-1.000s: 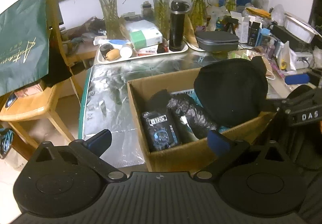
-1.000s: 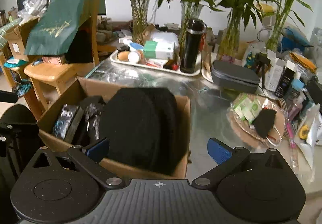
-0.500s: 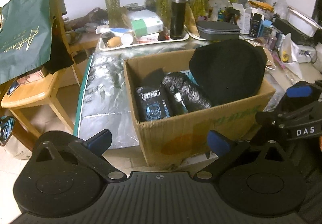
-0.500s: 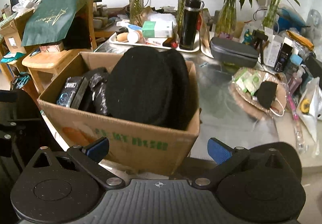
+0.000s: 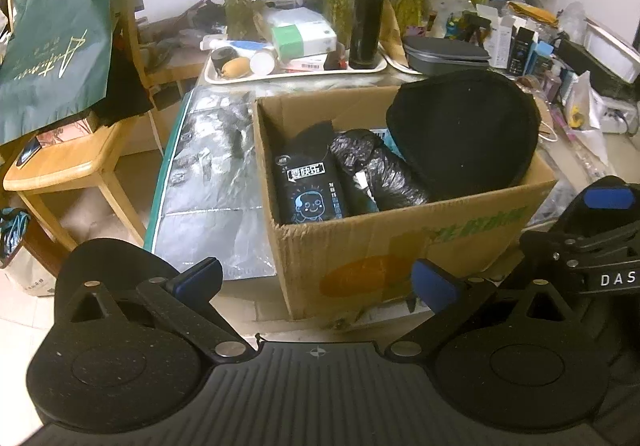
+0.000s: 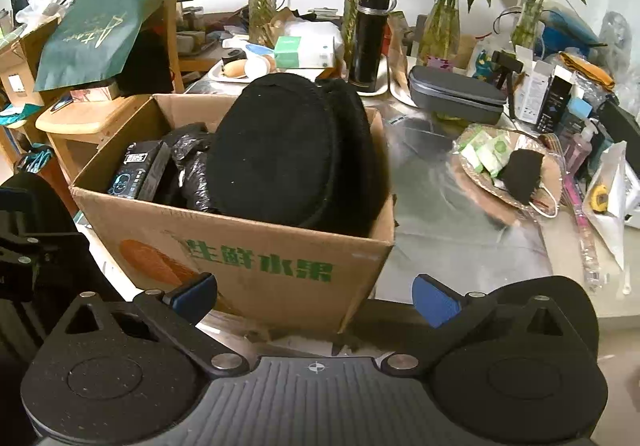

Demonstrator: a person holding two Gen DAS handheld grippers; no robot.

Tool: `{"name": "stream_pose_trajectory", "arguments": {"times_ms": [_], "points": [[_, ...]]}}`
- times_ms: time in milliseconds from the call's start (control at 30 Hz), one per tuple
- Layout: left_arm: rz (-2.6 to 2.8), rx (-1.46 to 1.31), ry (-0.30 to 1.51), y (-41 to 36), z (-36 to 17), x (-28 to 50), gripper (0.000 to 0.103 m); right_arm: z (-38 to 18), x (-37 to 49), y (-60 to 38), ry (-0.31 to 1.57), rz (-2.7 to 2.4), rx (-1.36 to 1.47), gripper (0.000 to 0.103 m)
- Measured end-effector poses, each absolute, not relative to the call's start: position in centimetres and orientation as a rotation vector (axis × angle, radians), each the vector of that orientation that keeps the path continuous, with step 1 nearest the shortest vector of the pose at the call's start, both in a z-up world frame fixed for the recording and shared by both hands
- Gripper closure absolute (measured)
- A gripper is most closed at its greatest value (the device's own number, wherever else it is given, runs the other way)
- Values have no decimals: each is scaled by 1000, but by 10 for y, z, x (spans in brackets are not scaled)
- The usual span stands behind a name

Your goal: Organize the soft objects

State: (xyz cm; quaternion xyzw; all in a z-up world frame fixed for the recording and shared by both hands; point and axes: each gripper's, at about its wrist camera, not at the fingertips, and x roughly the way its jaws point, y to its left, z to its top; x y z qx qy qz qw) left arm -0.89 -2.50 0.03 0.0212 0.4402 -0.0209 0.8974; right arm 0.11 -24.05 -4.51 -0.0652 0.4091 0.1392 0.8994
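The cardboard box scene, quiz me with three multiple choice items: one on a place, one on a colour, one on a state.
1. Where is the black cushion?
A. on the wooden chair
B. in the cardboard box
C. on the white tray

2. What colour is the print on the box front?
A. green
B. red
C. blue

3. How are the right tongs?
A. shut on the cushion
B. shut on the box
C. open, holding nothing

Answers: B, it stands inside the box, poking above the rim; A, green characters show; C, the pads sit apart, nothing between.
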Motion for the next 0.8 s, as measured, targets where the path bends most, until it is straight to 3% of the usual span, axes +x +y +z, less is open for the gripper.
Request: {"name": "stream_pose_trajectory", "arguments": {"times_ms": [800], "points": [[-50, 98, 911, -31, 4, 9, 0, -31, -7, -244, 806, 280, -189, 0]]}}
